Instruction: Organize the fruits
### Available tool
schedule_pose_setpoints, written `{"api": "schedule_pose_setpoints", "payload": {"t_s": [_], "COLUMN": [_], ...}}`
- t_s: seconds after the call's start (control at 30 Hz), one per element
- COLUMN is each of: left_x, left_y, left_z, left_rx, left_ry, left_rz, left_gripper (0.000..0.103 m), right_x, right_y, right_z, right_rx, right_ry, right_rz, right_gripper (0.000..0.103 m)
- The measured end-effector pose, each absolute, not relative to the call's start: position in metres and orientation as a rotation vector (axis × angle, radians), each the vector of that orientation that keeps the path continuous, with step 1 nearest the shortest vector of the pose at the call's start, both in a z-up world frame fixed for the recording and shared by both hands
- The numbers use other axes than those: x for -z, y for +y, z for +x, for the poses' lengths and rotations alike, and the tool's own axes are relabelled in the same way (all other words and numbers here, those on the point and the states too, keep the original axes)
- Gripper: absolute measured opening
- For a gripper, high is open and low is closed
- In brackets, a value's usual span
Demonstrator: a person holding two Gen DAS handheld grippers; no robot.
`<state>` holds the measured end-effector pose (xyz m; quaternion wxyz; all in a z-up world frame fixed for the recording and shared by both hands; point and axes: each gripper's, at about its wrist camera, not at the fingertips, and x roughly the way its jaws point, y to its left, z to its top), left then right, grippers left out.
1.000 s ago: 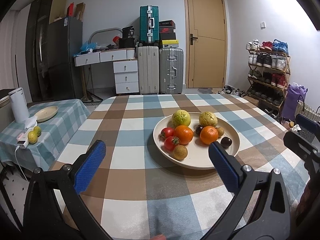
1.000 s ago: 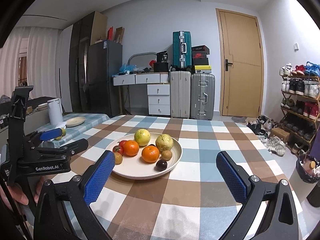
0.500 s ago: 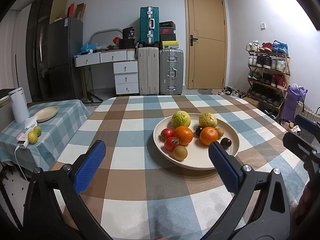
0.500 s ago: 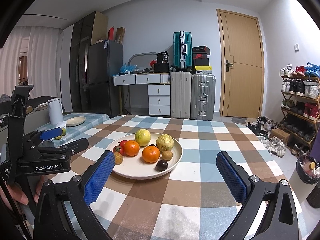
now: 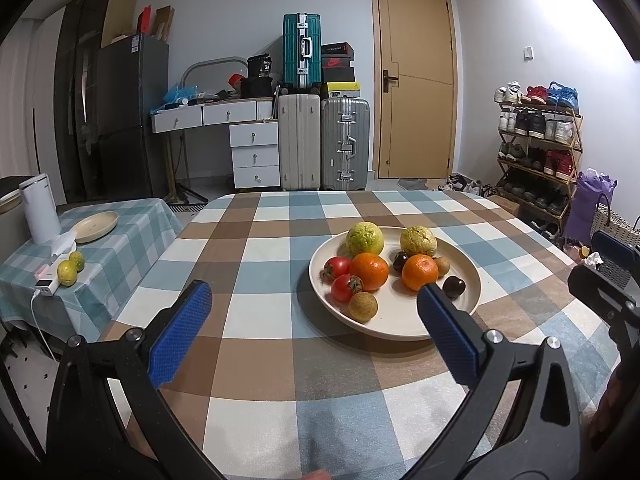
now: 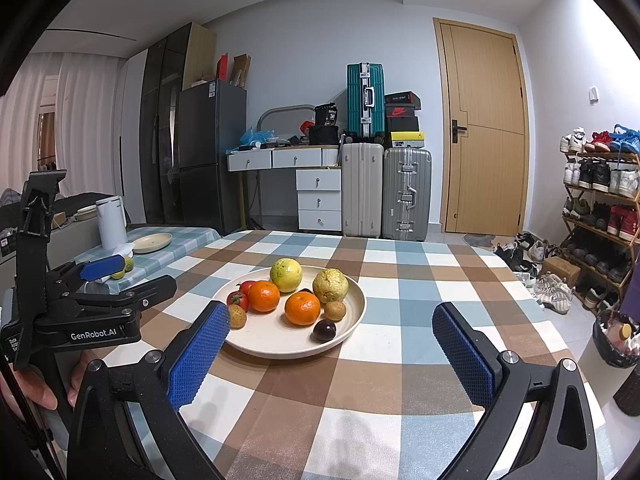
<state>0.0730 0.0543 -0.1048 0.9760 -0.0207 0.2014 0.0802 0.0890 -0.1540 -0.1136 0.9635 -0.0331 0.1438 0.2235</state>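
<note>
A cream plate (image 5: 472, 280) (image 6: 356, 304) sits on the checked table and holds several fruits: two oranges (image 5: 370, 271) (image 6: 302, 308), two tomatoes (image 5: 344, 288), two green-yellow guavas (image 5: 365, 239) (image 6: 285, 275), small brown fruits and a dark plum (image 6: 324, 330). My left gripper (image 5: 314, 312) is open and empty, hovering over the table just short of the plate. My right gripper (image 6: 332, 344) is also open and empty, near the plate's front right. In the right wrist view the left gripper's body (image 6: 92, 320) shows at the left, with a hand below it.
A smaller side table (image 5: 120, 240) to the left carries an empty cream plate (image 5: 96, 226), a white kettle (image 5: 38, 208) and two limes (image 5: 71, 267). Suitcases, a drawer desk, a door and a shoe rack (image 5: 536, 148) stand beyond the table.
</note>
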Motion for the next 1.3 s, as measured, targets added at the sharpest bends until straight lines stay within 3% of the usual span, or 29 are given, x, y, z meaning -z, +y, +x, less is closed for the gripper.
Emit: {"api": "schedule_pose_setpoints", "payload": {"t_s": [1.3], "left_x": [0.0984], "left_y": [0.0523], "left_z": [0.0697], "left_rx": [-0.161], "left_ry": [0.401], "left_rz": [-0.040], "left_gripper": [0.103], "right_x": [0.1140], "right_y": [-0.1542], "right_z": [0.0892], "right_rx": [-0.452], "right_ry": [0.291], "right_rz": [-0.066], "right_gripper": [0.103]}}
